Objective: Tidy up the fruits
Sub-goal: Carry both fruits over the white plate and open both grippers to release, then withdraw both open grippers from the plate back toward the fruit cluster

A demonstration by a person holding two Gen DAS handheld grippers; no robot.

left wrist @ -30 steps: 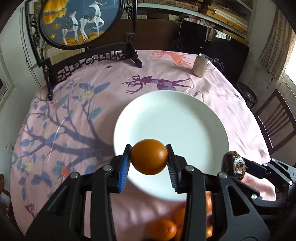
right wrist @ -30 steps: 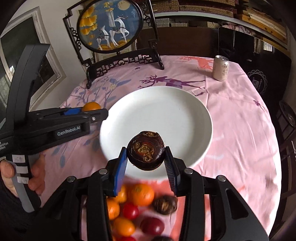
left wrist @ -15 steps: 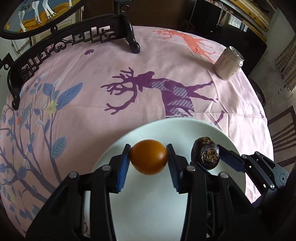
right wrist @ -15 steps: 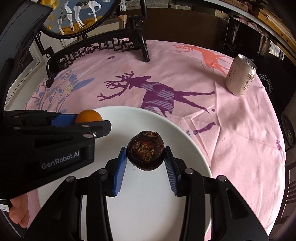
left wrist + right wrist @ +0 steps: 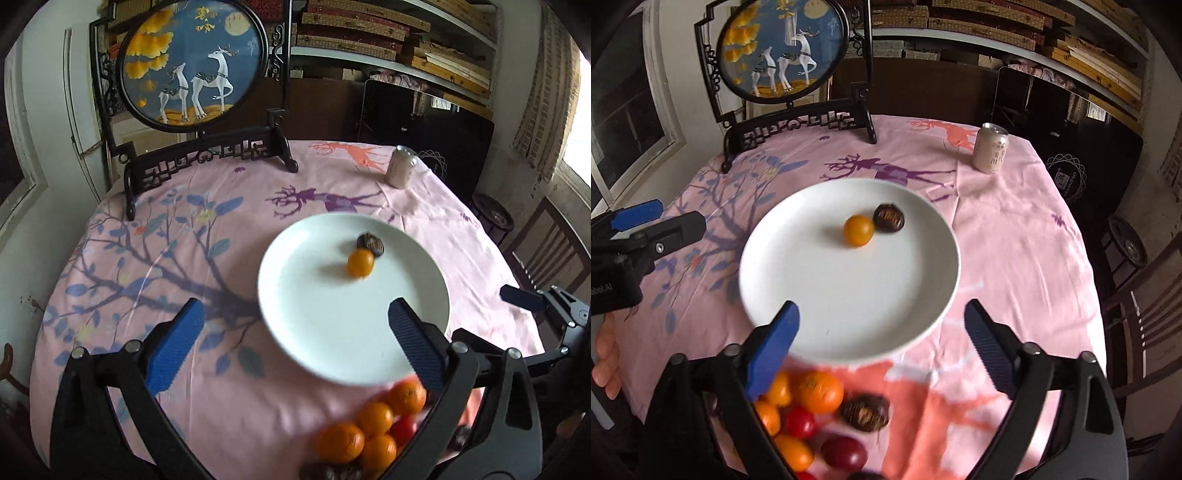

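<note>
Just ahead of both grippers, 1 orange (image 5: 858, 230) touches a dark brown fruit (image 5: 888, 218) on the white plate (image 5: 849, 317); left gripper (image 5: 295, 338) and right gripper (image 5: 882, 338) gape wide, holding nothing.

The fruit pile (image 5: 820, 417) is motion-blurred, partly behind the jaws, and seemingly cut off below.
</note>
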